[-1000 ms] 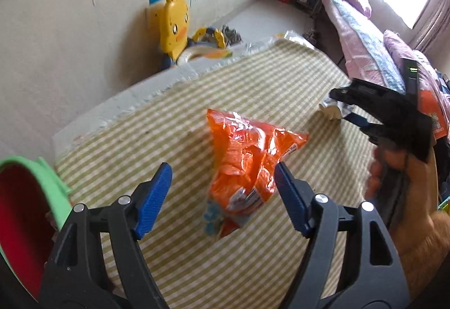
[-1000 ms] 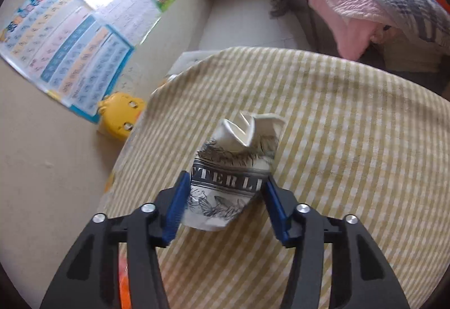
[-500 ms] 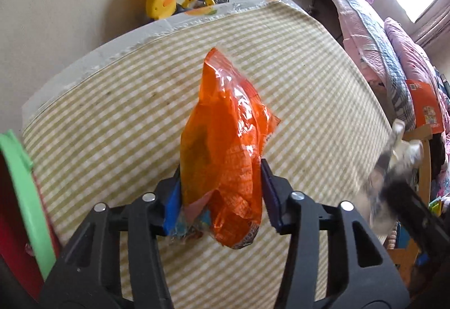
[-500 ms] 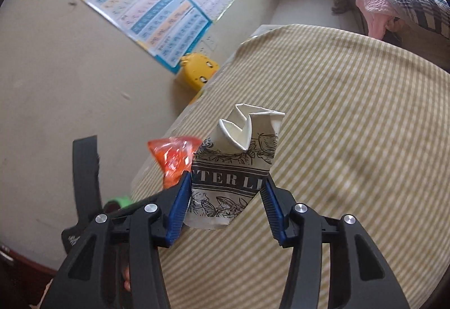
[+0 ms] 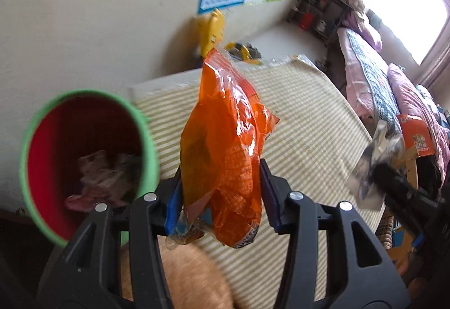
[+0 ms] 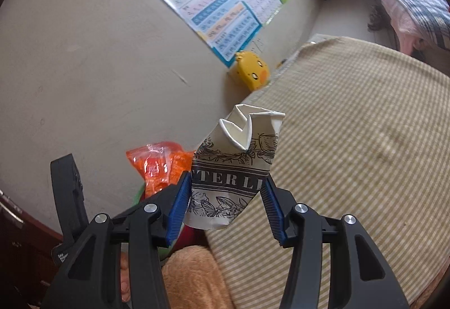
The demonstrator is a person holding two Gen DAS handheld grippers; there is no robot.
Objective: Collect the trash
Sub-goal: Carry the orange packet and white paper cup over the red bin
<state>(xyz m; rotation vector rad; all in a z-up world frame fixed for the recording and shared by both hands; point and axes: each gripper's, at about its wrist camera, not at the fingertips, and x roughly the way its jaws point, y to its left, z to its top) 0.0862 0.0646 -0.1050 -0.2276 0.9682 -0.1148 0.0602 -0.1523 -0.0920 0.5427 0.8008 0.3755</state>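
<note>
My left gripper is shut on a crinkled orange snack bag, which hangs above the striped tablecloth. Just left of it stands a round bin with a green rim and red inside, holding several scraps. My right gripper is shut on a crushed white paper cup with black print, lifted off the table. In the right wrist view the orange bag shows to the cup's left. The cup also appears blurred at the right of the left wrist view.
A yellow duck toy sits on the floor by the wall under posters. A bed with pink bedding lies beyond the table. An orange sleeve is at the bottom edge. A shelf stands in the far corner.
My left gripper closed on the orange bag, lifted it off the cloth and swung toward the bin. My right gripper carried the cup up and leftward, nearer the left one.
</note>
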